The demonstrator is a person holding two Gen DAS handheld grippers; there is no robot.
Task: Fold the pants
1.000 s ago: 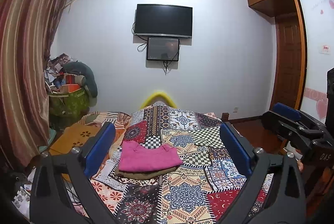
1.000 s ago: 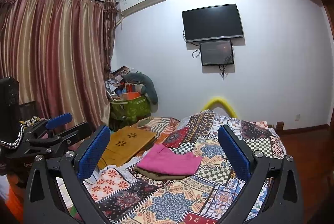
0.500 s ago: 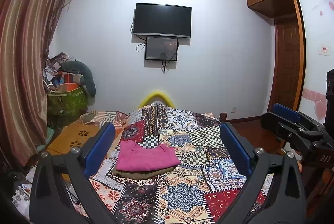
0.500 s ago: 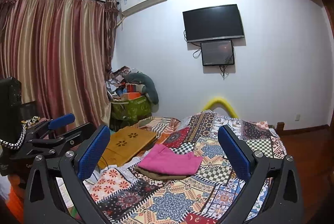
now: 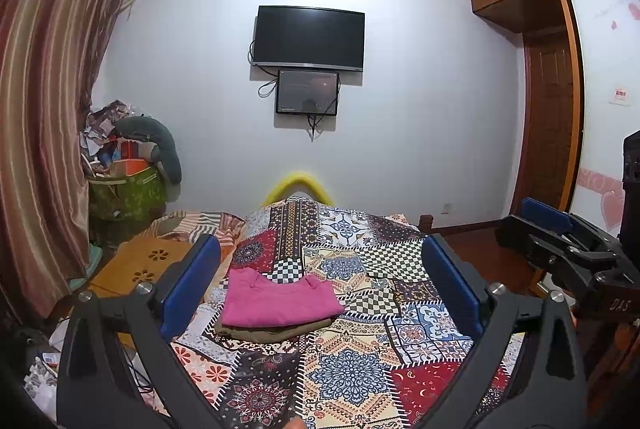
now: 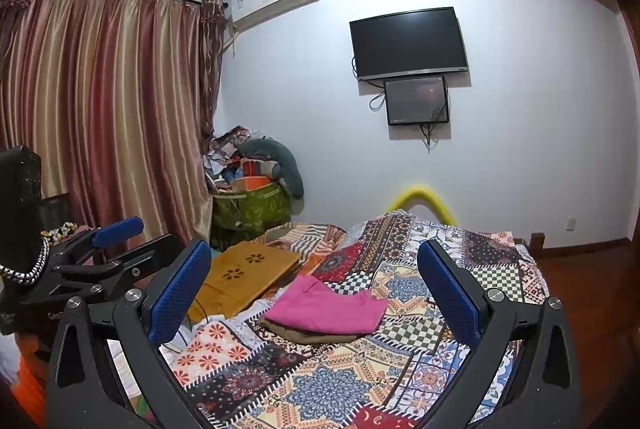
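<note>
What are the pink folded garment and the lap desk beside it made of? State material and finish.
Folded pink garment: soft matte woven or knit cloth, judging by its limp edges and creases. Tan lap desk with flower-shaped cutouts: probably bamboo or wood, a flat rigid board with a smooth, lightly satin surface.

Both views seem to have drifted slightly; the pink pants (image 5: 280, 299) appear marginally nearer.

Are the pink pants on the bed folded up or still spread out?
Folded. The pink pants lie as a neat flat rectangle on top of an olive folded garment on the patchwork quilt. Both grippers are open, away from them.
</note>
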